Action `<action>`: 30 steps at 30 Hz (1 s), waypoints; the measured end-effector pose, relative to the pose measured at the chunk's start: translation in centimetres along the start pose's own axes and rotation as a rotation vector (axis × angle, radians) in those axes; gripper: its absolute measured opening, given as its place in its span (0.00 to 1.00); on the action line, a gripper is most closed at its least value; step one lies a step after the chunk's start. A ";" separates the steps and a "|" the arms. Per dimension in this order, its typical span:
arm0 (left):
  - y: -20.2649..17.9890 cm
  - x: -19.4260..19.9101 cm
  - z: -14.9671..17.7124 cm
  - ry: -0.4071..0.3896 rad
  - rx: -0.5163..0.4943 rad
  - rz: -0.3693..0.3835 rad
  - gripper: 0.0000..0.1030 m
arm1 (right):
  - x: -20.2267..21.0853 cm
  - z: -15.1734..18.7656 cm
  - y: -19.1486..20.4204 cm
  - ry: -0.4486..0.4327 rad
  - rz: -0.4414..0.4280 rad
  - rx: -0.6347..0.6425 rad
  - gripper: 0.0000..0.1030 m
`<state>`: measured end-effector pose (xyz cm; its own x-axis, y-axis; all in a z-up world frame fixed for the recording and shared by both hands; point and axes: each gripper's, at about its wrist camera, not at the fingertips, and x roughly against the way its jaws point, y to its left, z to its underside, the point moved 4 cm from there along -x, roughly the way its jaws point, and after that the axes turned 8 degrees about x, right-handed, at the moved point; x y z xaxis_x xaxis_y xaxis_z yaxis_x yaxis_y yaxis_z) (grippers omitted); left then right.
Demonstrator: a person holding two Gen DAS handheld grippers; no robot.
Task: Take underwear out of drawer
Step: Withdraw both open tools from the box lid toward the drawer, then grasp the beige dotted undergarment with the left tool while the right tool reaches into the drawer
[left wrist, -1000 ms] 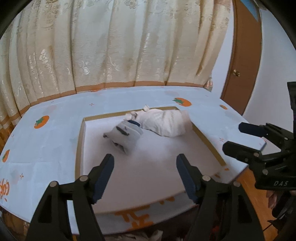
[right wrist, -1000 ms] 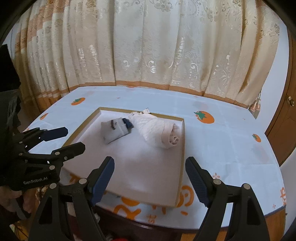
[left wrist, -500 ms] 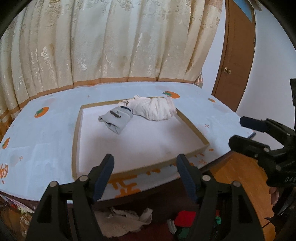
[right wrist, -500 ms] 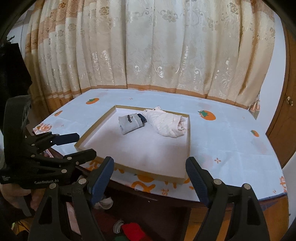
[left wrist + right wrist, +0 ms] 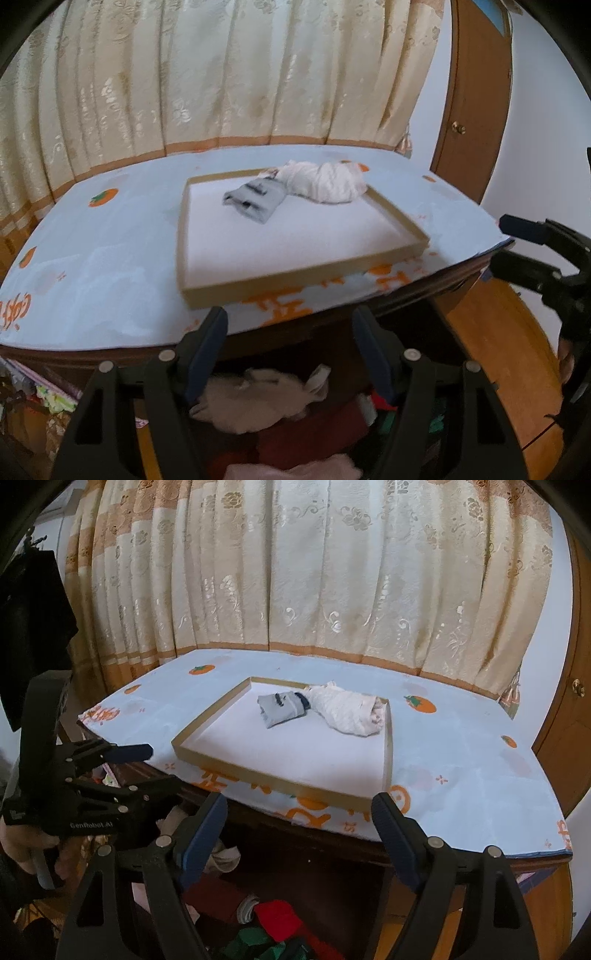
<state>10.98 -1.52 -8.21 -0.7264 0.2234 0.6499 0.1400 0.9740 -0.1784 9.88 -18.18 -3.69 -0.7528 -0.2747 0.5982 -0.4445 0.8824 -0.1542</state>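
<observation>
Floral curtain (image 5: 314,572) behind | blue persimmon-print tablecloth (image 5: 461,760) under shallow tray (image 5: 280,784) | both jaws apart, empty

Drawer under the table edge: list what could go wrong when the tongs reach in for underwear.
1. The open drawer holds jumbled clothes; the left tongs may pinch several pieces at once.
2. The tray sits near the table's front edge; a rising tong could bump it.

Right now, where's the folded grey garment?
In both views the folded grey garment lies in the shallow tray on the table, at its far end, touching the rolled white cloth.
</observation>
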 end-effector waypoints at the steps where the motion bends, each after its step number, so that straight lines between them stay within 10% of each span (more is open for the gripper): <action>1: 0.3 -0.1 0.4 0.007 0.000 -0.004 0.69 | -0.2 0.3 0.1 0.005 -0.003 0.000 0.80; 20: 3.2 -5.5 9.0 0.257 -0.206 -0.111 0.69 | -7.5 9.6 4.4 0.210 -0.165 0.064 0.80; 30: 1.9 -9.2 9.9 0.390 -0.417 -0.046 0.69 | -8.8 11.5 3.6 0.267 -0.157 0.056 0.80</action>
<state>11.26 -2.07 -21.90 -0.4476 0.1008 0.8885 0.4247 0.8984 0.1120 9.35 -16.96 -18.53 -0.5216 -0.2894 0.8026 -0.5770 0.8127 -0.0819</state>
